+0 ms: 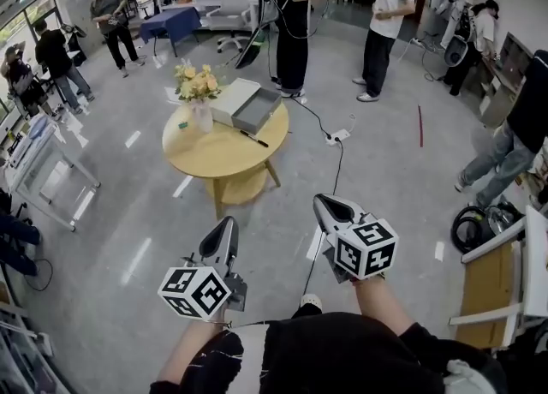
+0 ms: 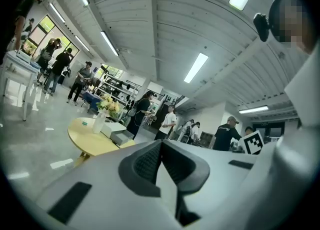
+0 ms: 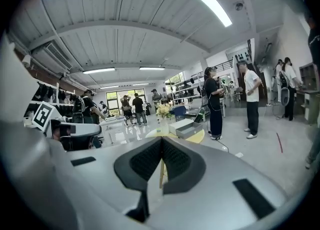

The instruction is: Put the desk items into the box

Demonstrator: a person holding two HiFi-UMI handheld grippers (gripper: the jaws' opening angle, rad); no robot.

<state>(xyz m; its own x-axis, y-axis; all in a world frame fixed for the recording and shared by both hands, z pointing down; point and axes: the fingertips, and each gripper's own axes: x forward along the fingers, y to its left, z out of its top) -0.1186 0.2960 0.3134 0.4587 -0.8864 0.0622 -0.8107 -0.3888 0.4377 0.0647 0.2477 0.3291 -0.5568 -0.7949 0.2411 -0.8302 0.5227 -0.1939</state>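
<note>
Left gripper (image 1: 226, 228), right gripper (image 1: 328, 205): fingers closed, empty. Grey open box (image 1: 255, 110), round yellow surface (image 1: 210, 154): well apart; approach likely first.

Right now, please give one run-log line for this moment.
left gripper: shut, empty | right gripper: shut, empty | box: open on table

The left gripper (image 1: 229, 223) and right gripper (image 1: 322, 201) are built alike: a pale grey tapering shell with a dark inlay toward the tip. Behind each sits a white cube printed with black square markers, the left cube (image 1: 195, 291) and the right cube (image 1: 366, 248). The fingers (image 2: 142, 163) have black ribbed pads, and there are black rectangular slots in the shell. The person wears a black top (image 1: 342, 354), white-splashed on 1 sleeve (image 1: 214, 362).
</note>
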